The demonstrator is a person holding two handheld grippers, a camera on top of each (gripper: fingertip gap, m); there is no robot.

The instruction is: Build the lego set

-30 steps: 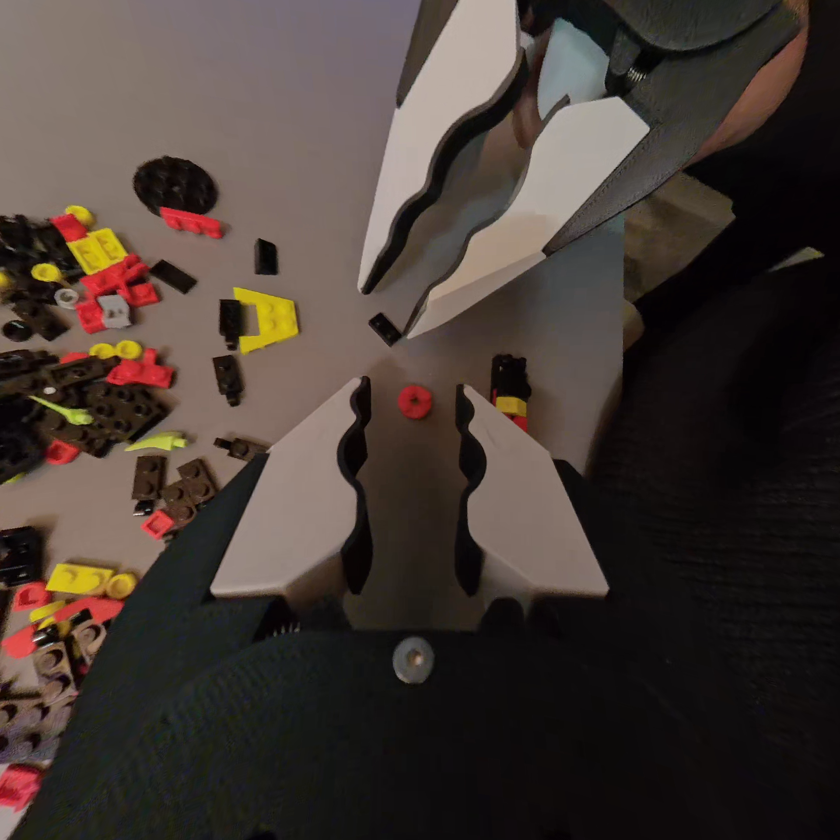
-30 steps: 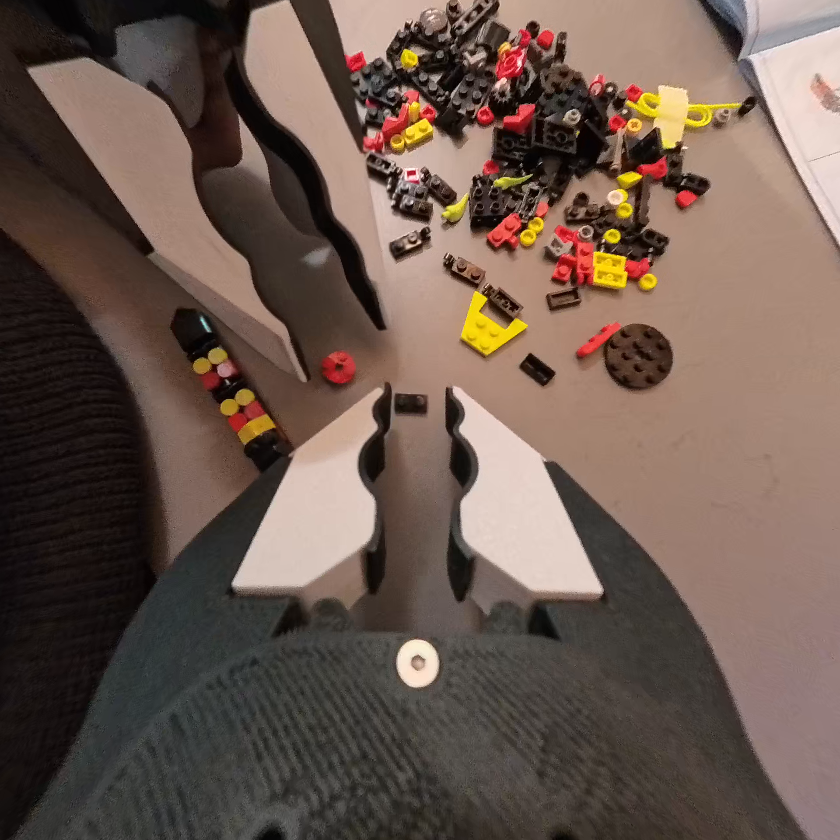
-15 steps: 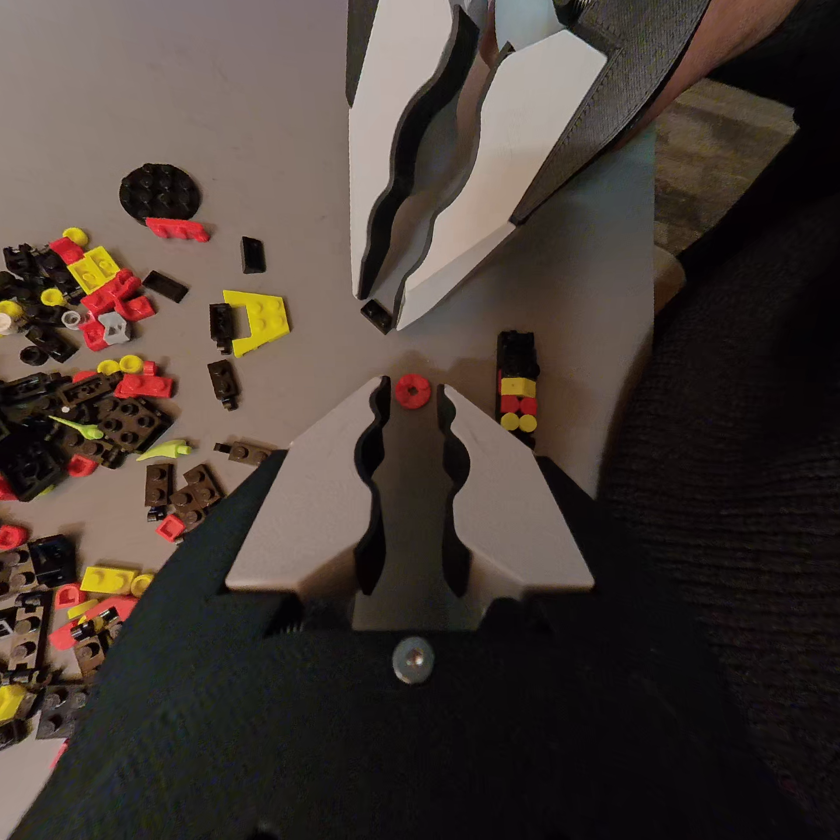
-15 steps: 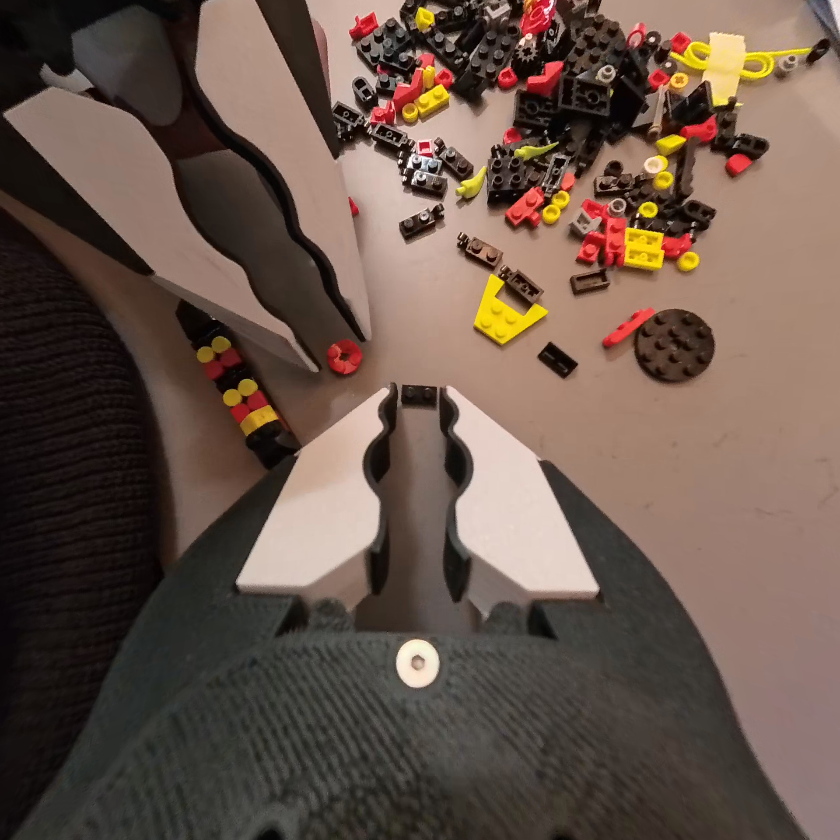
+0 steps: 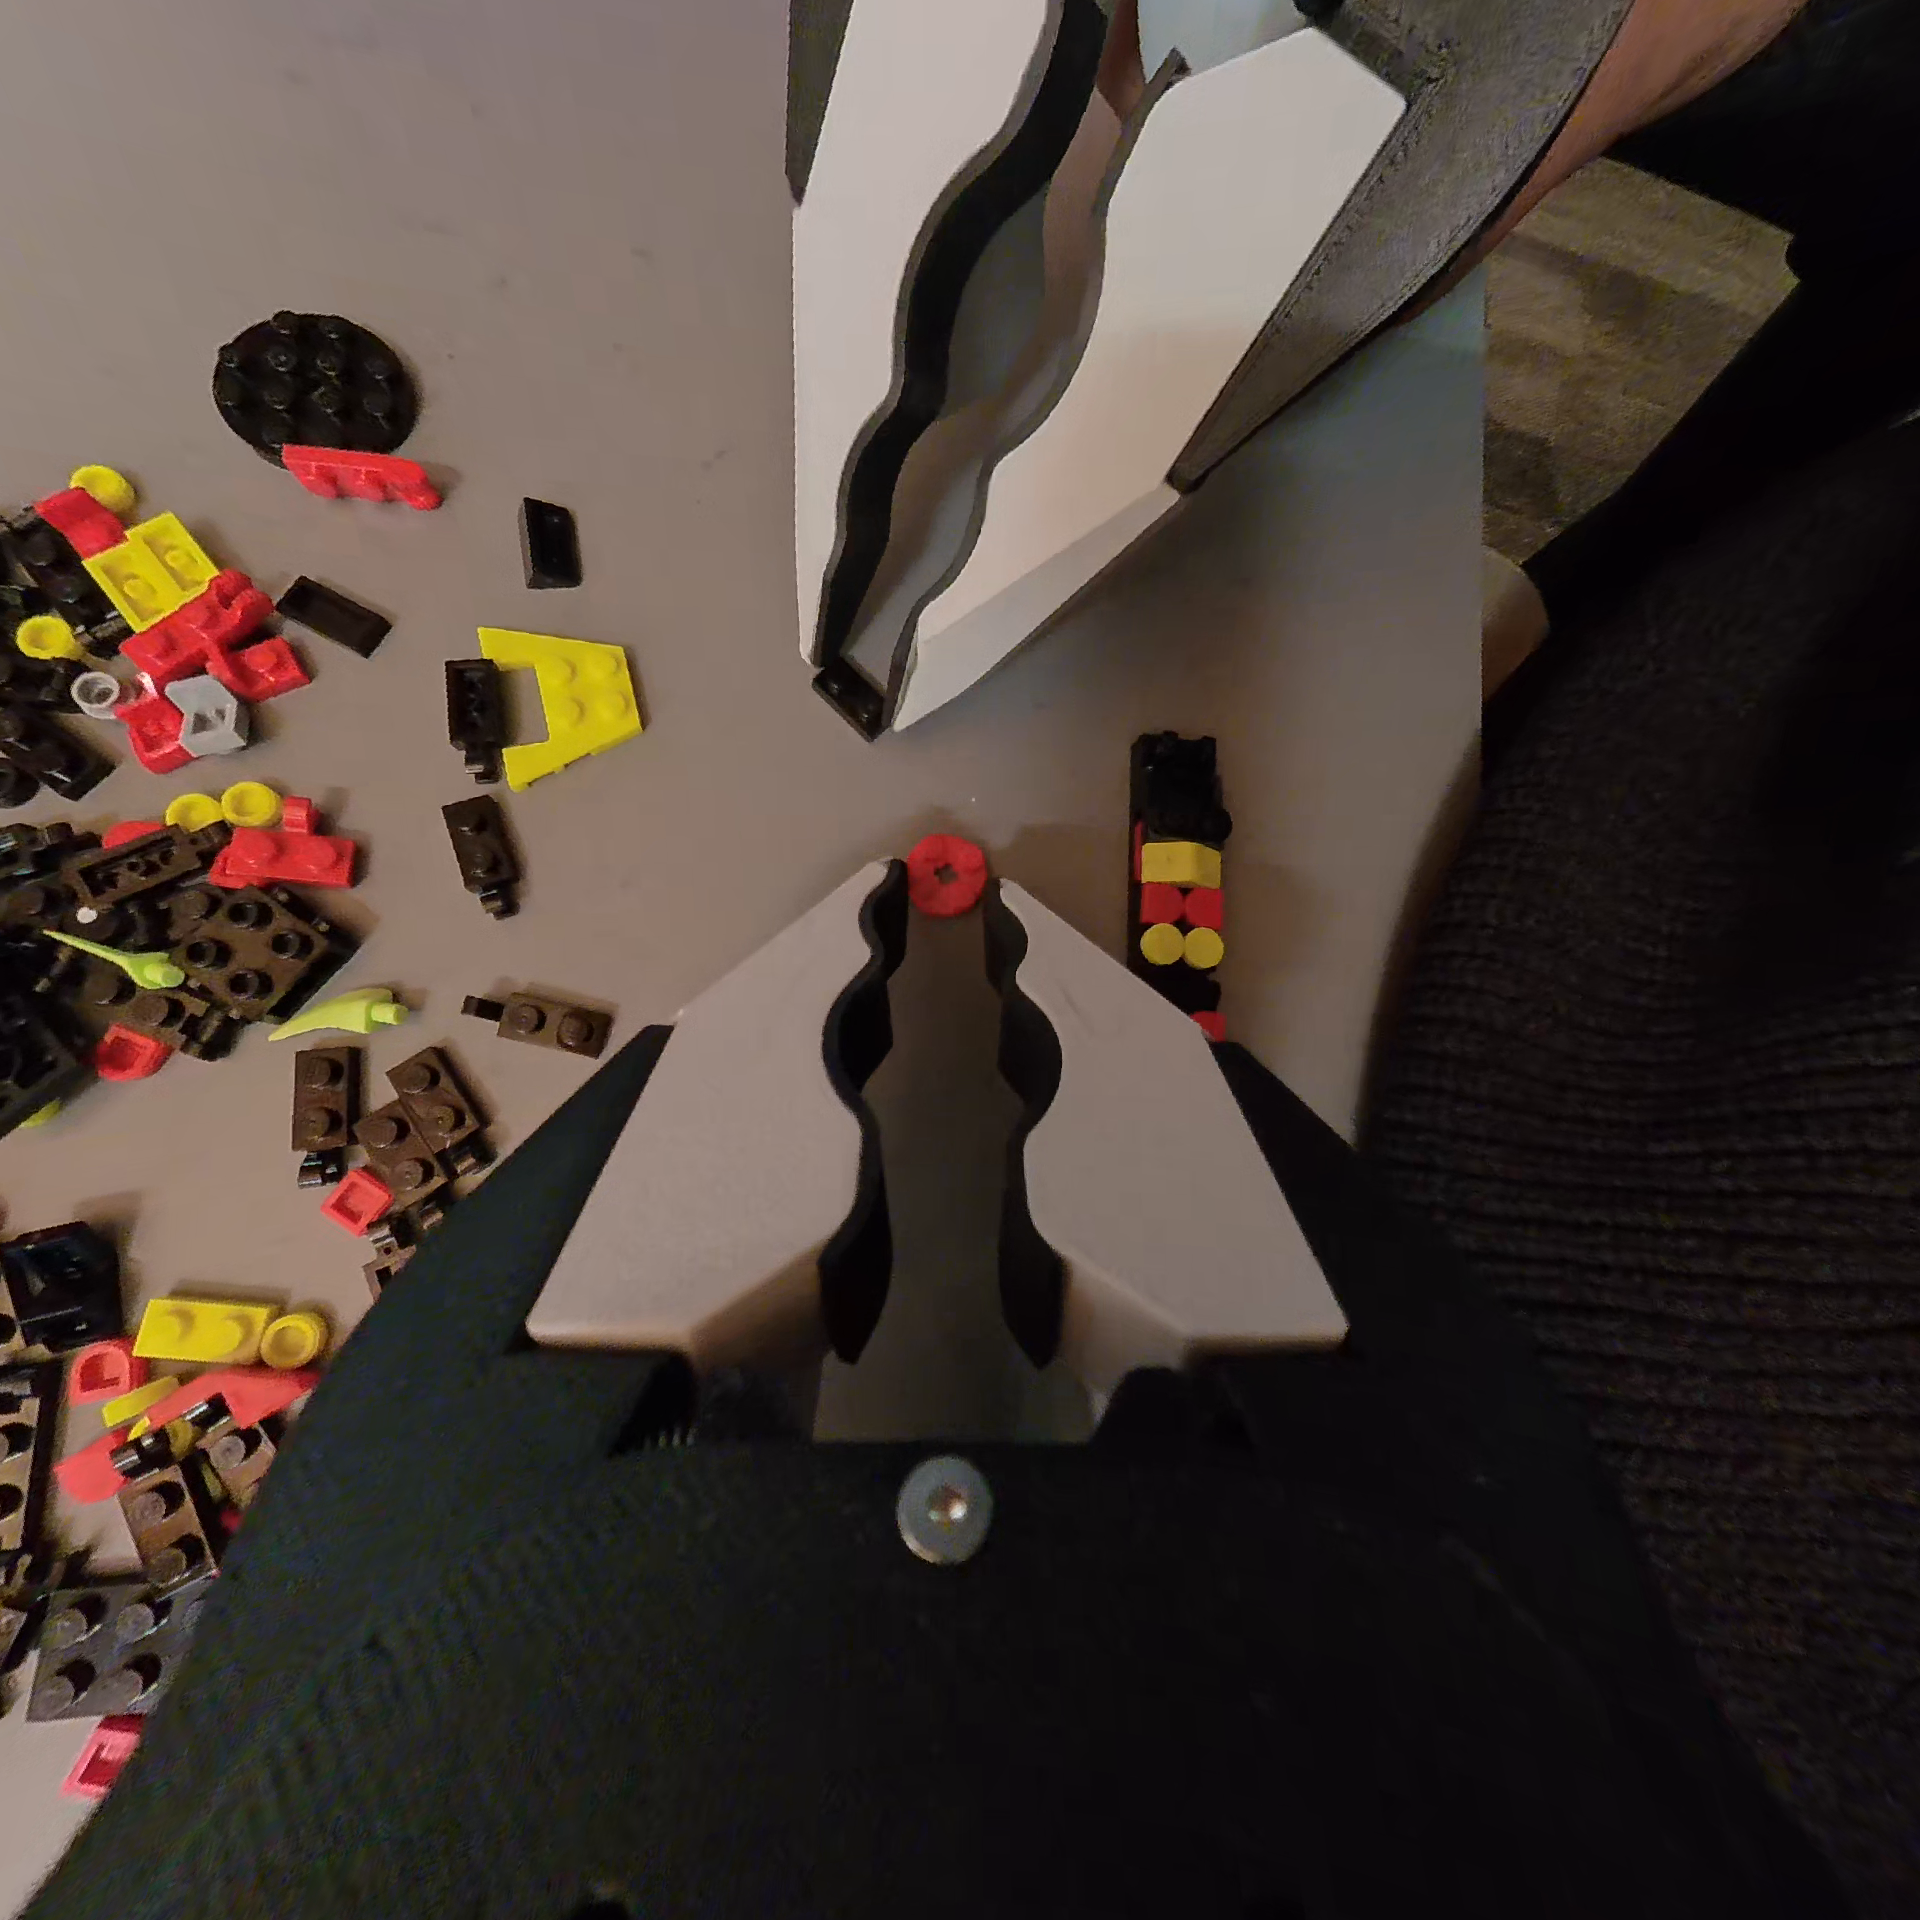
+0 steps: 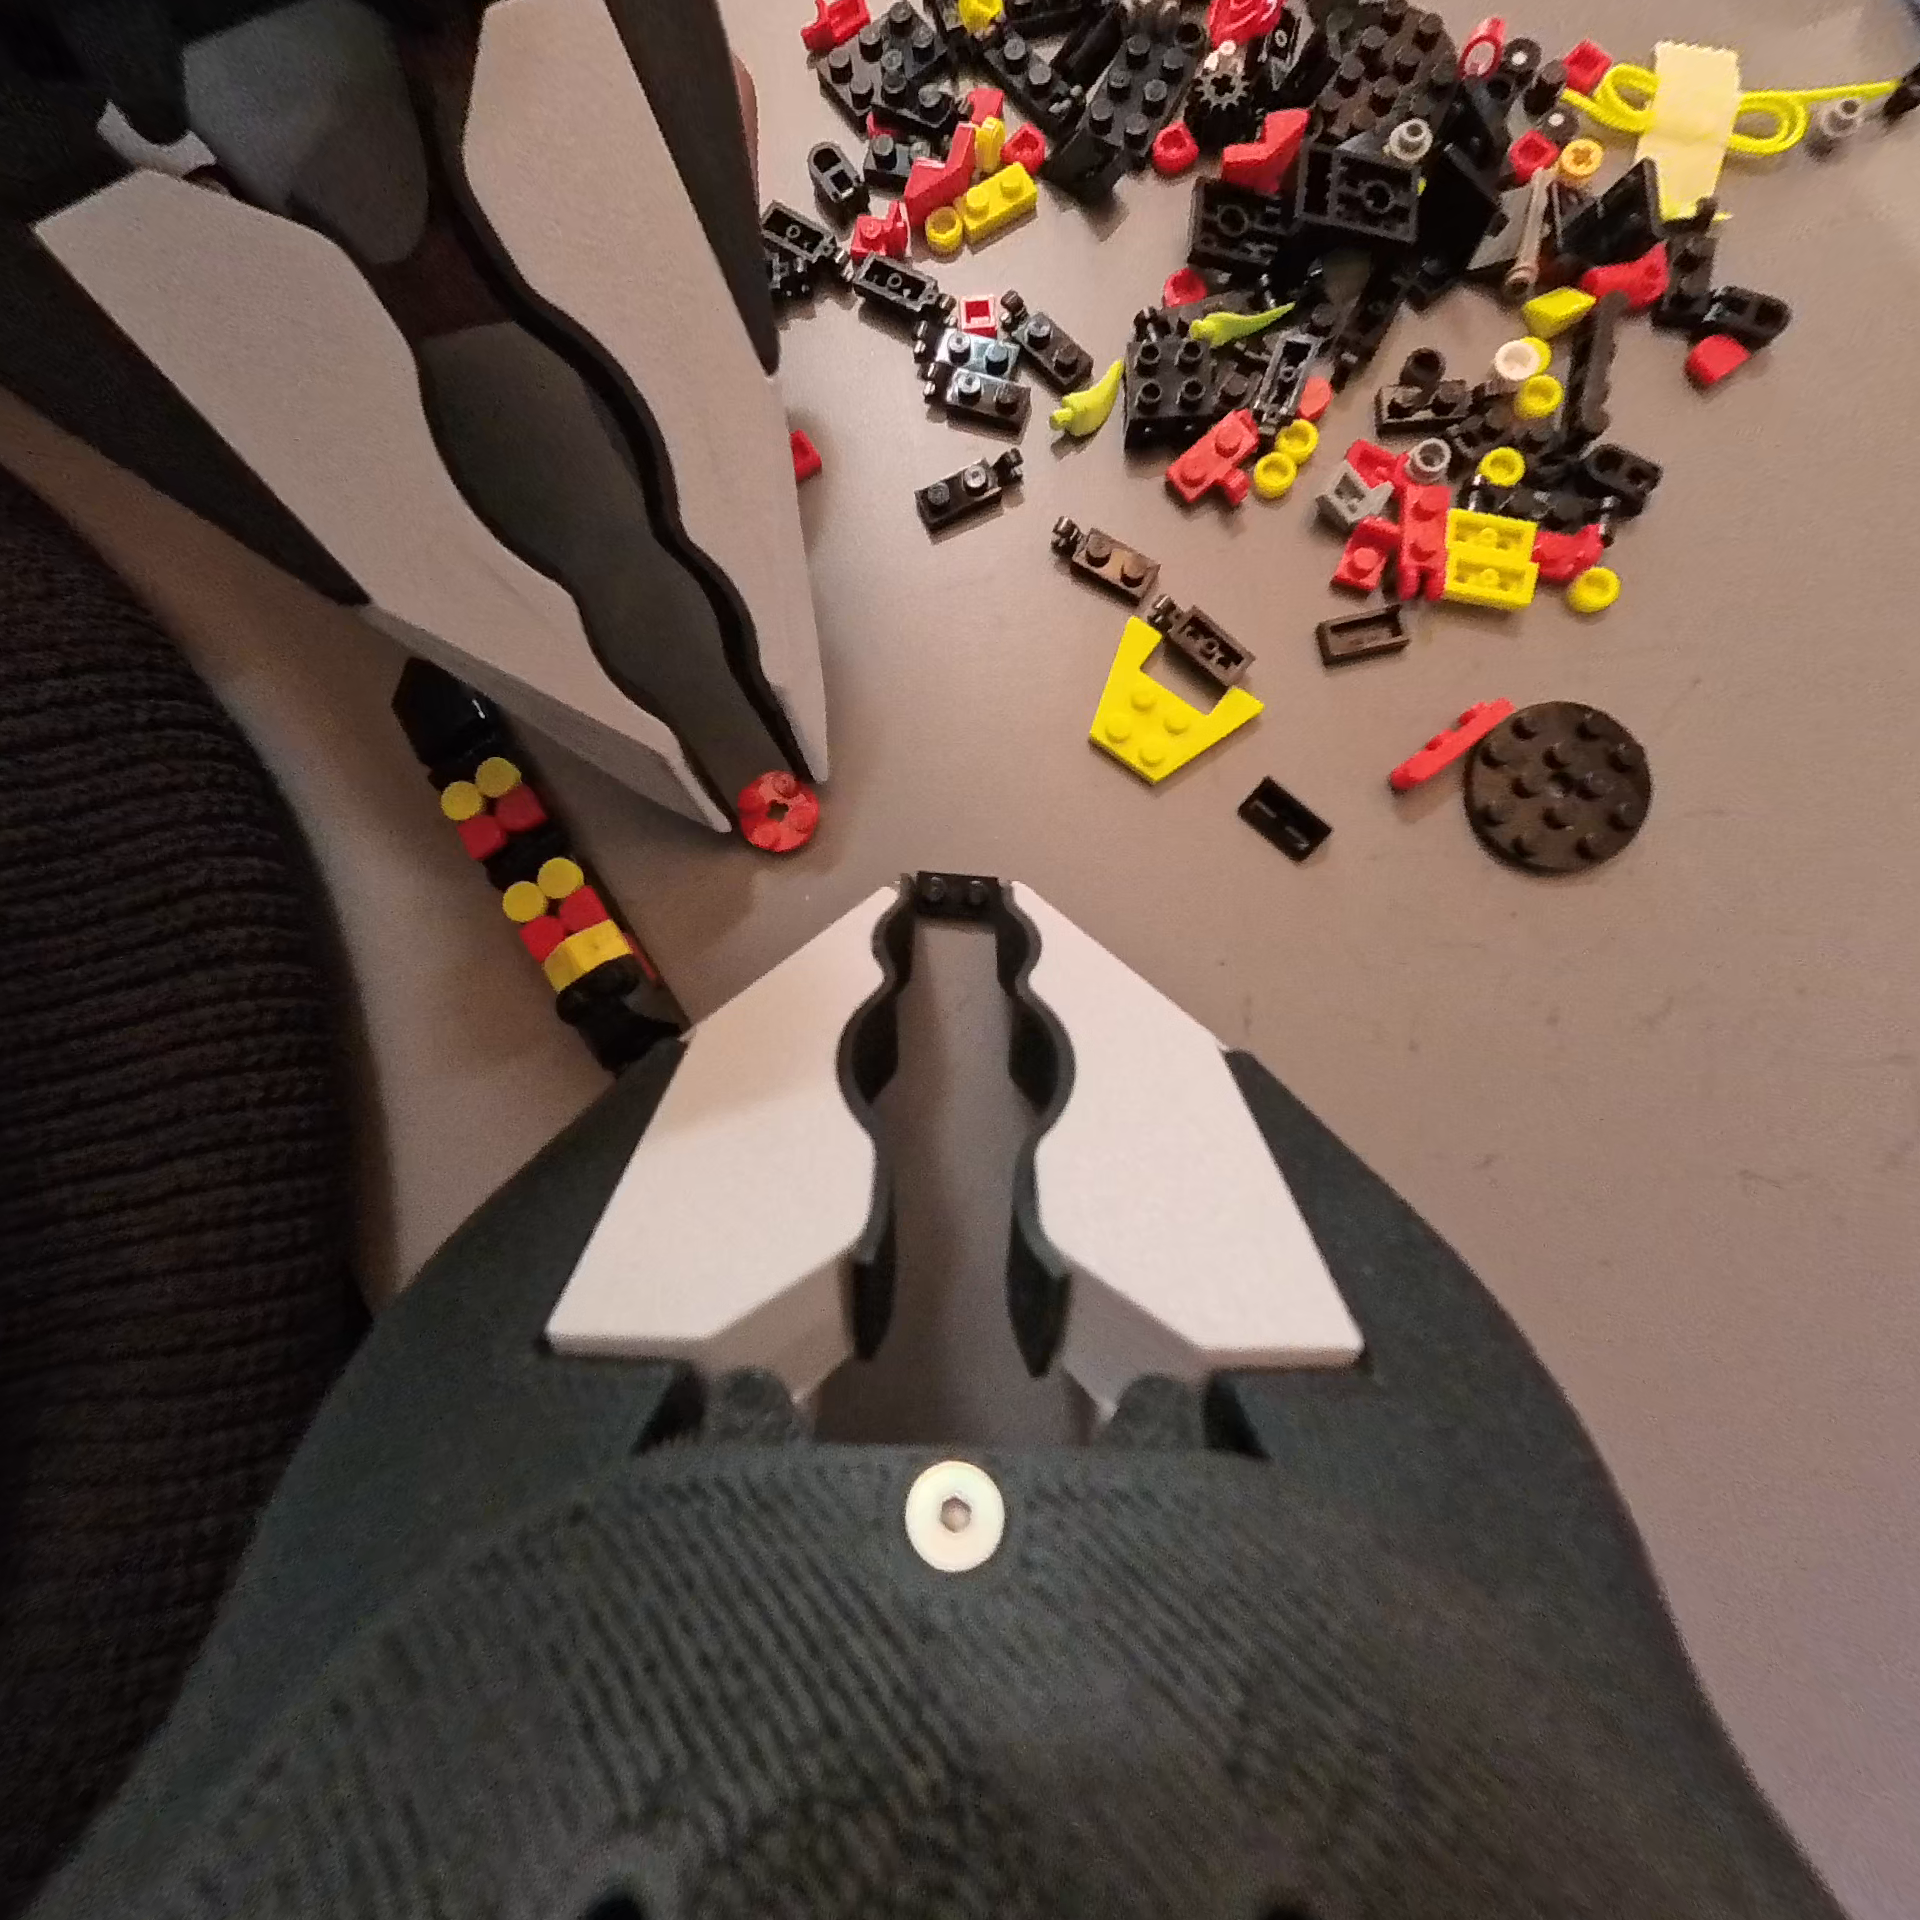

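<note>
My left gripper (image 5: pixel 945 883) is shut on a small red round piece (image 5: pixel 943 871) that rests on the grey table. The same gripper (image 6: pixel 774 798) and red piece (image 6: pixel 777 812) show in the right wrist view. My right gripper (image 6: pixel 956 896) is shut on a small black two-stud plate (image 6: pixel 956 891), low over the table. It also shows in the left wrist view (image 5: pixel 862 707), just beyond the red piece. A partly built black strip with yellow and red studs (image 5: pixel 1179 883) lies beside both grippers near the table edge (image 6: pixel 530 862).
A pile of loose black, red and yellow pieces (image 6: pixel 1351 260) covers the table's far side. A yellow wedge plate (image 5: pixel 571 696), a black round plate (image 5: pixel 317 379) and a red bar (image 5: pixel 364 478) lie nearer. The table edge (image 5: pixel 1455 727) and a person's dark knitted clothing (image 5: pixel 1662 1143) are close. The grippers' ends are close to 4 cm from one another.
My left gripper moved forward and closed on the red round piece. My right gripper narrowed onto the black plate and came nearer the left gripper.
</note>
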